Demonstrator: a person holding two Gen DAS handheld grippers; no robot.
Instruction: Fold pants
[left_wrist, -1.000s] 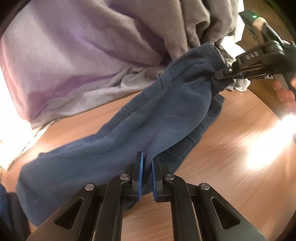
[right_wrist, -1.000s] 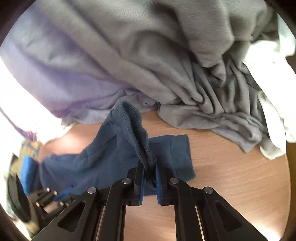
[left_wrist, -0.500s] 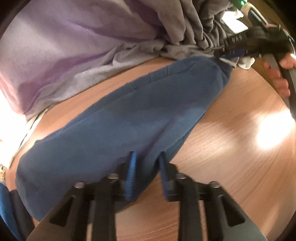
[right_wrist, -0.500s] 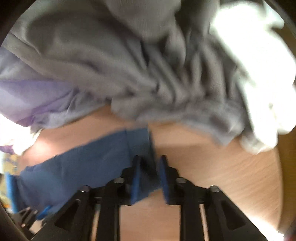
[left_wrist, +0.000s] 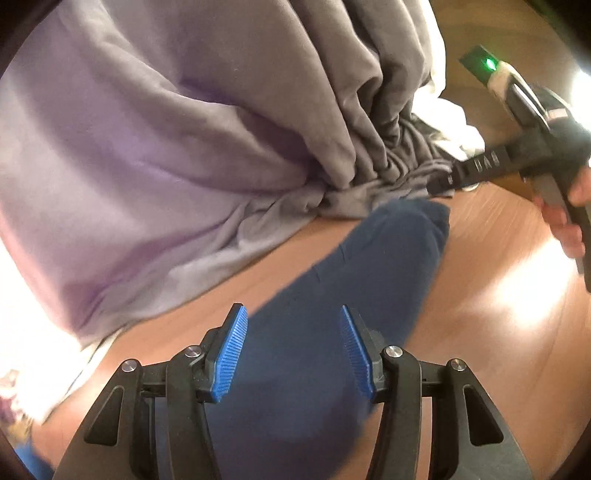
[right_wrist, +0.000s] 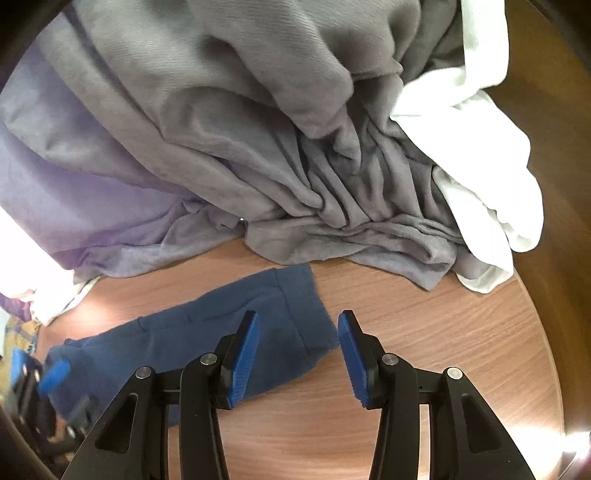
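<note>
The dark blue pants (left_wrist: 332, 332) lie flat and stretched out on the round wooden table (left_wrist: 498, 314). They also show in the right wrist view (right_wrist: 221, 332), with the ribbed cuff end nearest. My left gripper (left_wrist: 293, 347) is open, its blue pads just above one end of the pants. My right gripper (right_wrist: 297, 354) is open over the cuff end. From the left wrist view the right gripper (left_wrist: 439, 186) hovers just past the far end, held by a hand.
A big heap of grey and lilac cloth (right_wrist: 229, 147) covers the back of the table, with a white cloth (right_wrist: 487, 177) at its right. It also fills the left wrist view (left_wrist: 184, 147). The table's rim (right_wrist: 535, 295) curves at the right.
Both grippers were shut on the ends of the pants and held them raised. They lowered and stretched the pants flat, then opened and let go.
</note>
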